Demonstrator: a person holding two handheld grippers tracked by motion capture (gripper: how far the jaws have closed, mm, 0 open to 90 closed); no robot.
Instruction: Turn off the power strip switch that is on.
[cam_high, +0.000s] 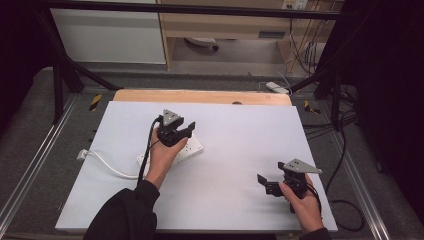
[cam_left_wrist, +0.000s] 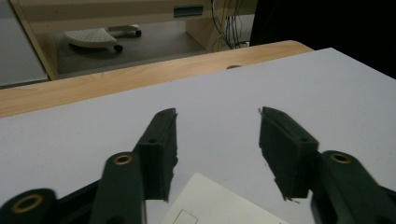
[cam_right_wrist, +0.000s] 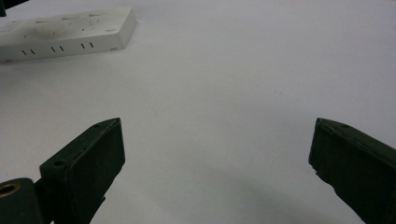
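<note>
A white cable (cam_high: 107, 165) trails in from the left edge of the white surface (cam_high: 240, 150) to a white power strip (cam_high: 192, 150), which lies flat near the middle, sockets up. The left hand-held gripper (cam_high: 186, 129) hovers just above it, jaws partly apart with nothing between them; the left gripper view shows a corner of the strip (cam_left_wrist: 219, 205) below the open jaws, a position suited to letting go or reaching down. Well apart to the right, the right hand-held gripper (cam_high: 265, 184) sits low near the front edge, jaws spread wide and empty, apparently waiting. No container stands on the surface.
</note>
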